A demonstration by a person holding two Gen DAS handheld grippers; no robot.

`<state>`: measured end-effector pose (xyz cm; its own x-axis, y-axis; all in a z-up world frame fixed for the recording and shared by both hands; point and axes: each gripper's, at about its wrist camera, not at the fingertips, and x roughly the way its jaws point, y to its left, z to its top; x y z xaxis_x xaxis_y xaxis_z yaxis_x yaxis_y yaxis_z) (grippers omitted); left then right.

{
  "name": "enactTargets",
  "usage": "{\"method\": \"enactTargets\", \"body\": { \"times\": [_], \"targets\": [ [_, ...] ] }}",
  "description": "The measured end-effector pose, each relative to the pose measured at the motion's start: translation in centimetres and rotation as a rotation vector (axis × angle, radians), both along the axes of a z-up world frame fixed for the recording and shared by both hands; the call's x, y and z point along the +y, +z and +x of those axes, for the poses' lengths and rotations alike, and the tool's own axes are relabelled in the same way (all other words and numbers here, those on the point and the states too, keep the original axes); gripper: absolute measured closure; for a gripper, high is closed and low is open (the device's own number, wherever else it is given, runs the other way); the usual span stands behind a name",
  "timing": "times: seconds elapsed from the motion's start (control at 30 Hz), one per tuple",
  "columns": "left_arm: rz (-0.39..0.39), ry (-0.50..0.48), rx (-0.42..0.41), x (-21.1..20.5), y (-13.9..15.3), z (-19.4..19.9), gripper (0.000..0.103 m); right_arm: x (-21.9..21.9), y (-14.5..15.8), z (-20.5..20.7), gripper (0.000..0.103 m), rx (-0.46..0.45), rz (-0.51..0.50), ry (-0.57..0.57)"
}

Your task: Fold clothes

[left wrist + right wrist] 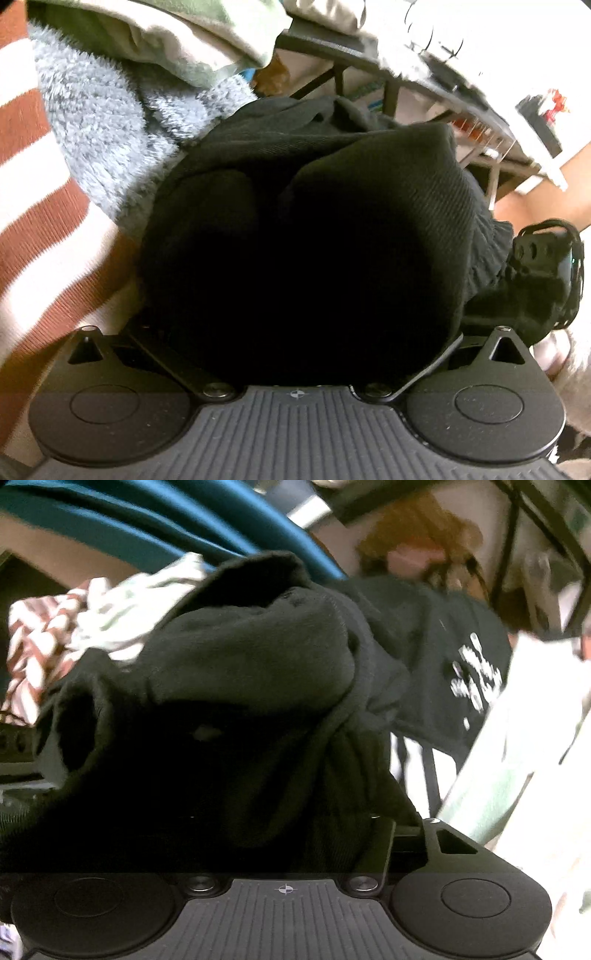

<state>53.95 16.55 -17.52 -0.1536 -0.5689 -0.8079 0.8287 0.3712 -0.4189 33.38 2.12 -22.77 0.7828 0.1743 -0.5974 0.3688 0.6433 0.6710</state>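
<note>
left gripper point(295, 280): fingers buried under black garment point(332, 206), grip state not discernible | right gripper point(280, 775): likewise smothered by the bunched black garment point(258, 672), cannot tell | garment: heaped directly over both grippers' fronts | behind: grey fleece point(92, 122), striped cloth point(33, 229)

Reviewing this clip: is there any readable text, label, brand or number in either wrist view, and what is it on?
None can be read.
White print on the black garment, right wrist view: blurred by motion, illegible.
Small crosshair mark on each gripper body, both views: a symbol, no letters.
Items on the shelf rack, left wrist view: too small and blurred to read.
</note>
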Motion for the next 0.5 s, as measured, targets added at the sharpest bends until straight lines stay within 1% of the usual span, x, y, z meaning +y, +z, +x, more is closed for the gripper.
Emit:
{"method": "enactTargets", "body": {
  "times": [0.07, 0.17, 0.27, 0.33, 0.5],
  "targets": [
    [-0.048, 0.008, 0.050, 0.9, 0.6, -0.2, 0.000, 1.2, 2.0, -0.4, 0.054, -0.016, -0.063, 0.015],
    [-0.095, 0.017, 0.073, 2.3, 1.8, -0.6, 0.000, 2.2, 4.1, -1.3, 0.056, -0.039, -0.127, 0.028],
    [-0.127, 0.024, 0.066, 3.6, 3.2, -1.1, 0.001, 3.4, 6.2, -1.2, 0.056, -0.060, -0.175, 0.030],
    [-0.153, 0.029, 0.050, 4.3, 4.4, -1.4, 0.001, 3.7, 7.6, -0.3, 0.056, -0.082, -0.198, 0.019],
    [-0.235, 0.047, 0.025, 6.5, 7.9, -1.8, 0.001, 4.7, 12.0, 0.7, 0.057, -0.136, -0.281, 0.006]
  ]
}}
